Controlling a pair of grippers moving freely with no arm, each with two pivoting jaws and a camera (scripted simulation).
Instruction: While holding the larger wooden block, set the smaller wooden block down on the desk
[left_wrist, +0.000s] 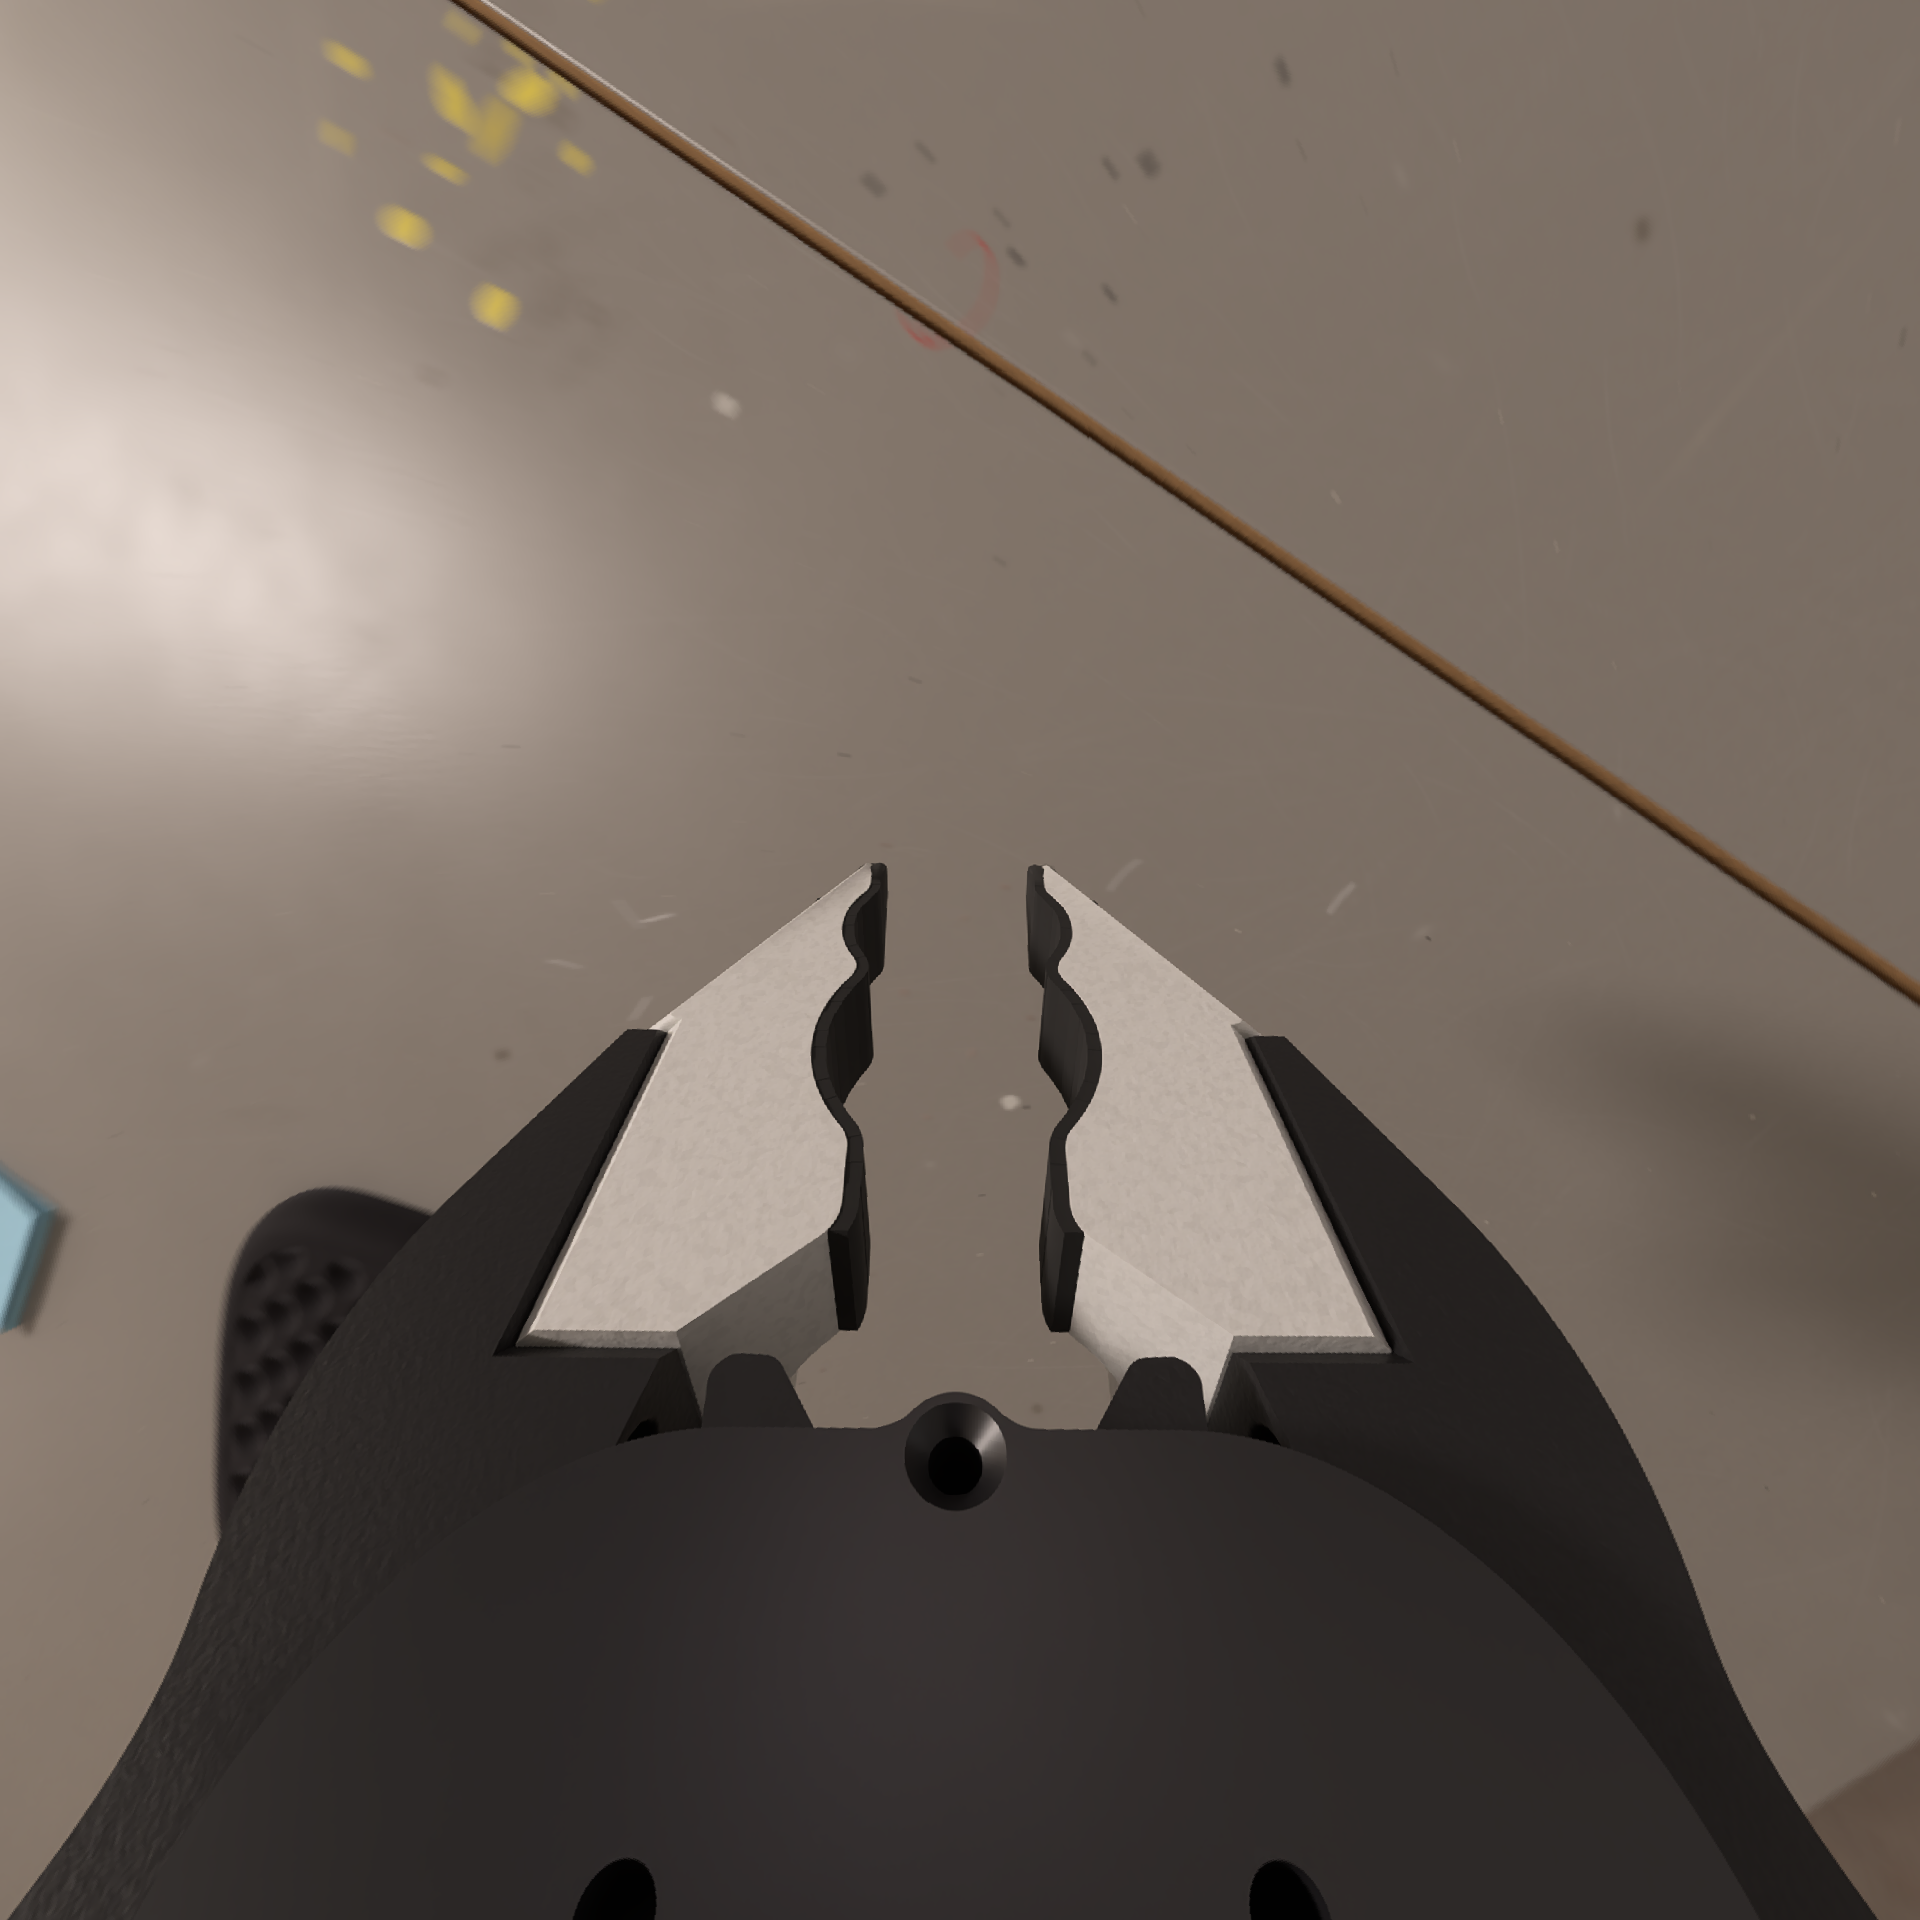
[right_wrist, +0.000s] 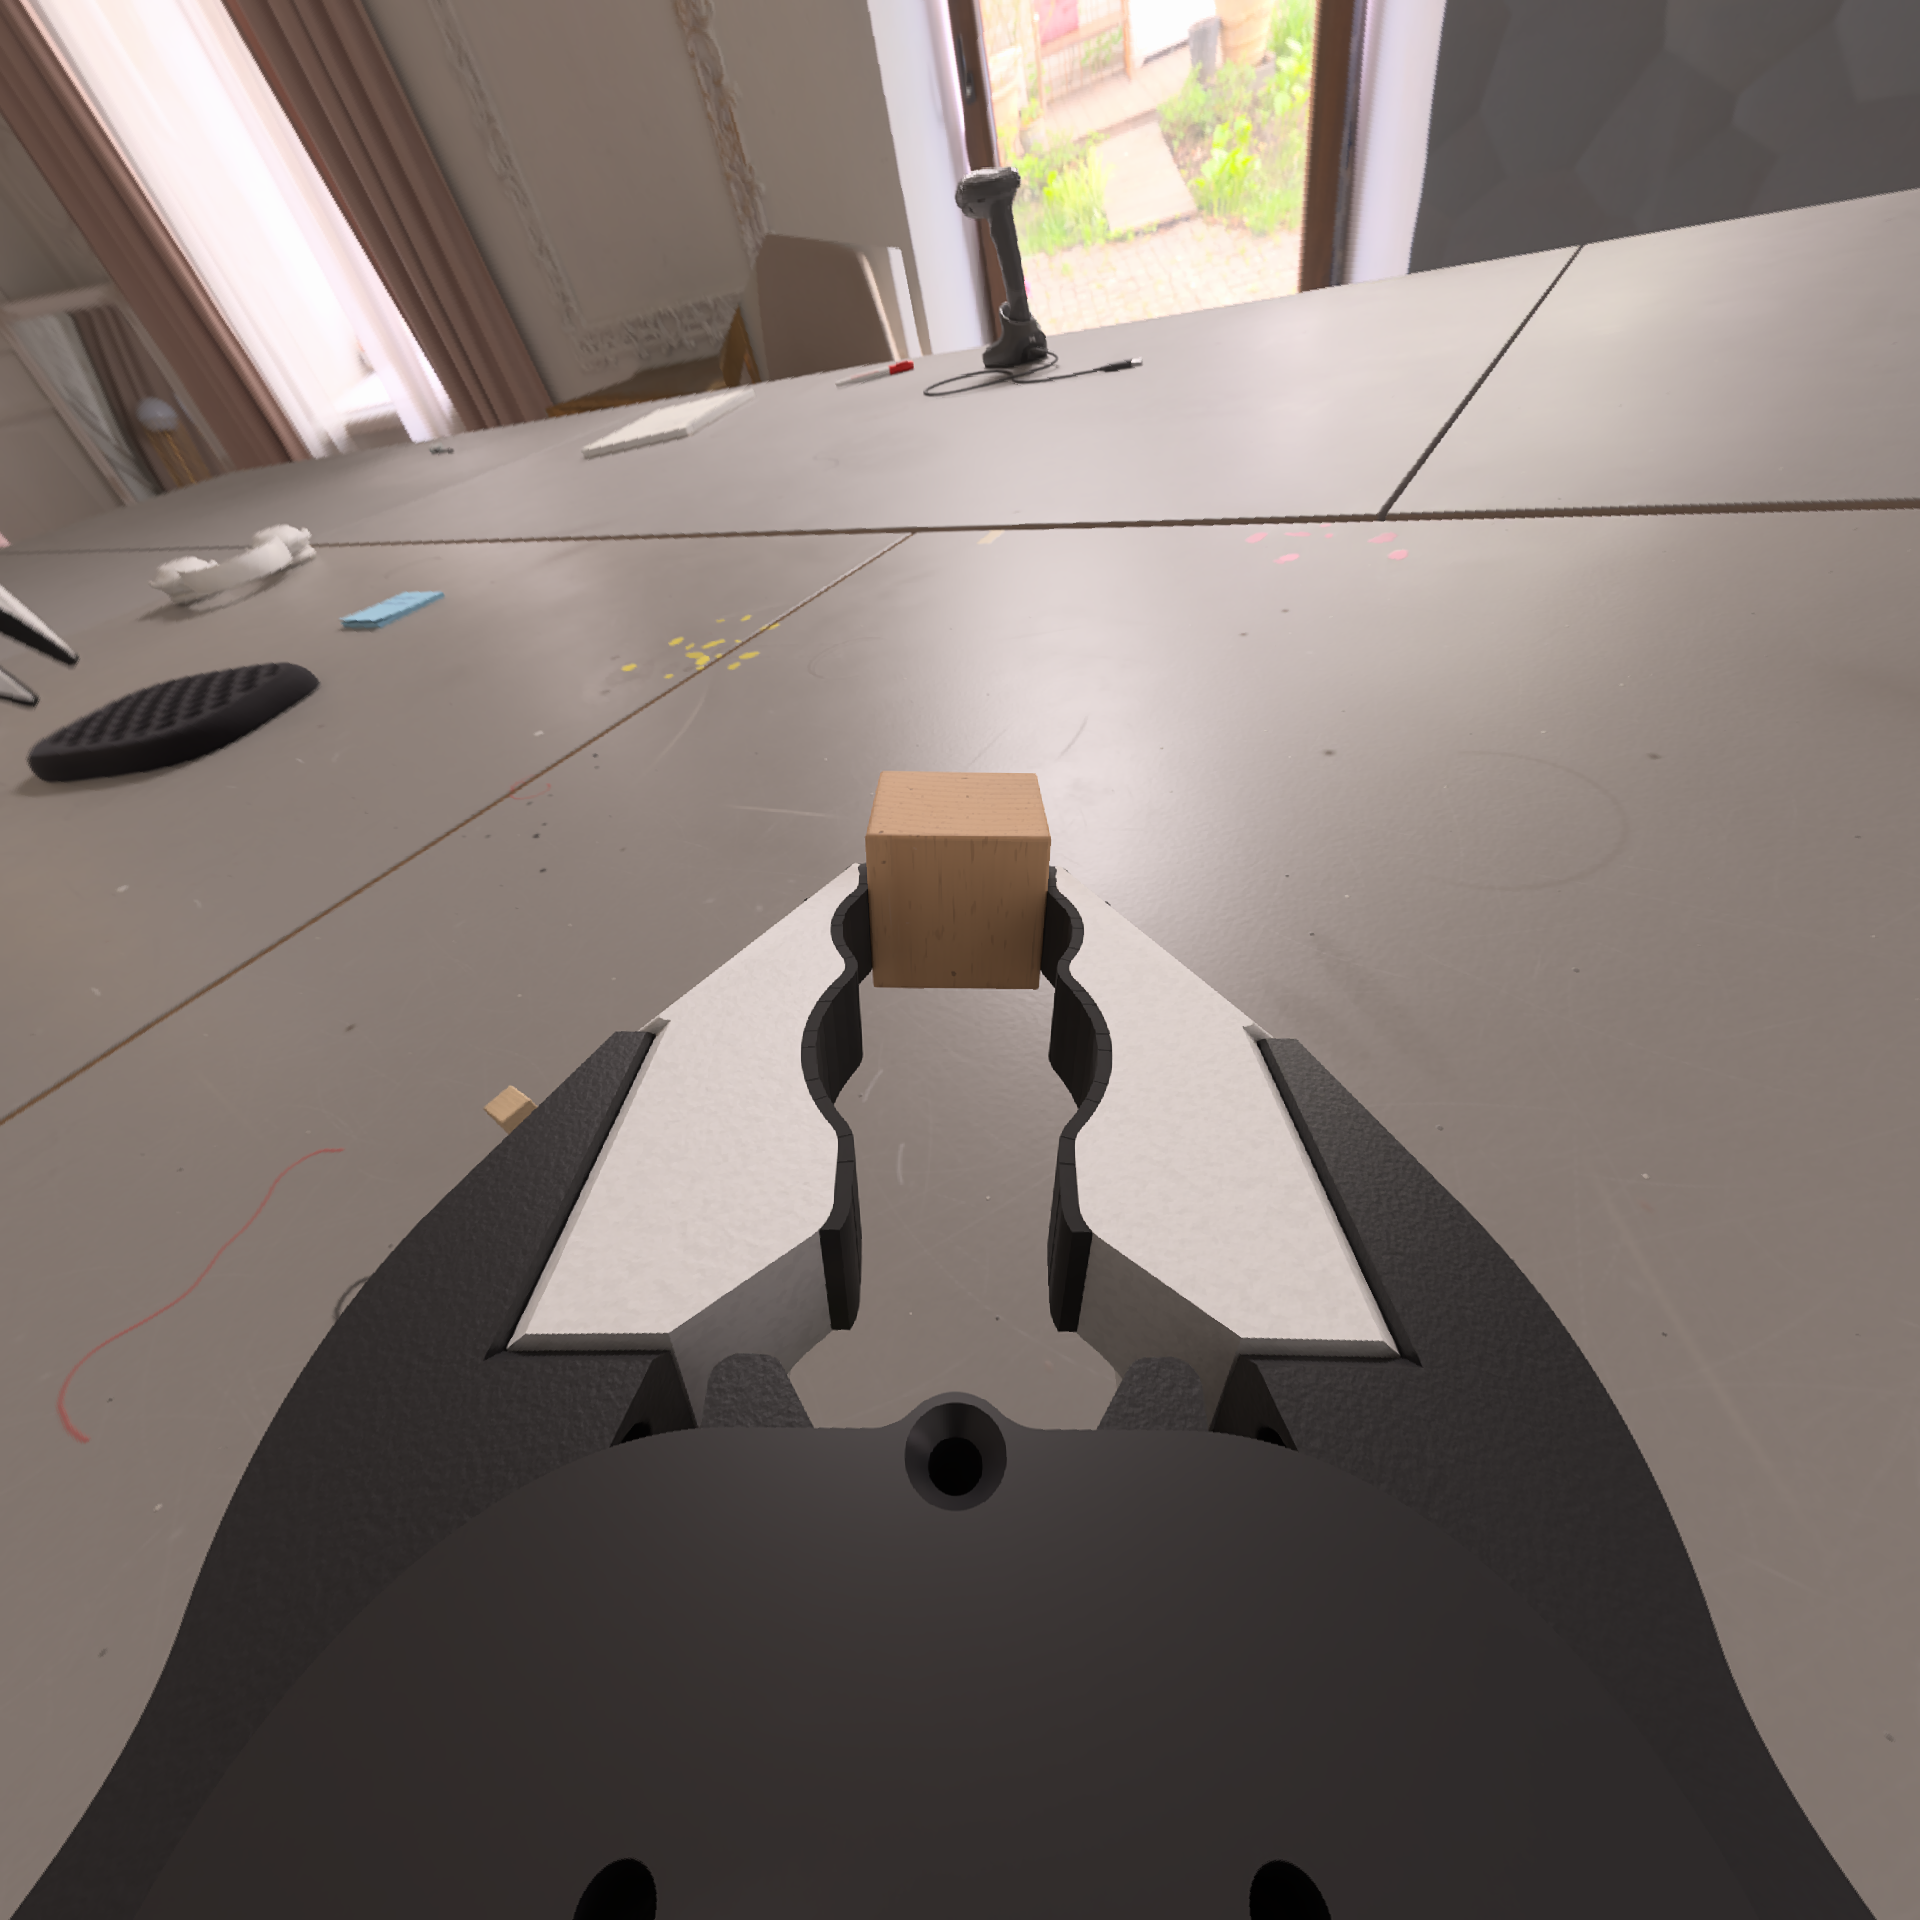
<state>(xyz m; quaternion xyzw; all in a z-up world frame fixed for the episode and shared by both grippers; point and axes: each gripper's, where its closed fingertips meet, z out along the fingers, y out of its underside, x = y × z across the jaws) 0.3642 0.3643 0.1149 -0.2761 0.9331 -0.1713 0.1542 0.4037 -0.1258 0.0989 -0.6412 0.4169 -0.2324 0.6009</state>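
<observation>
In the right wrist view my right gripper (right_wrist: 956, 883) is shut on the larger wooden block (right_wrist: 956, 883), a light cube pinched between the fingertips just above the grey desk (right_wrist: 1351, 935). The smaller wooden block (right_wrist: 509, 1108) lies on the desk beside the gripper's left finger, partly hidden by it. In the left wrist view my left gripper (left_wrist: 956, 883) points down at the bare desk (left_wrist: 727, 623), its jaws apart with nothing between them. No block shows in that view.
A black mesh pad (right_wrist: 171, 719) lies at the left, and also shows in the left wrist view (left_wrist: 281, 1351). Farther back are a blue pad (right_wrist: 392, 609), a white crumpled object (right_wrist: 234, 561), a white slab (right_wrist: 670, 421) and a scanner on a stand (right_wrist: 1003, 270). A brown seam (left_wrist: 1143, 457) crosses the desk.
</observation>
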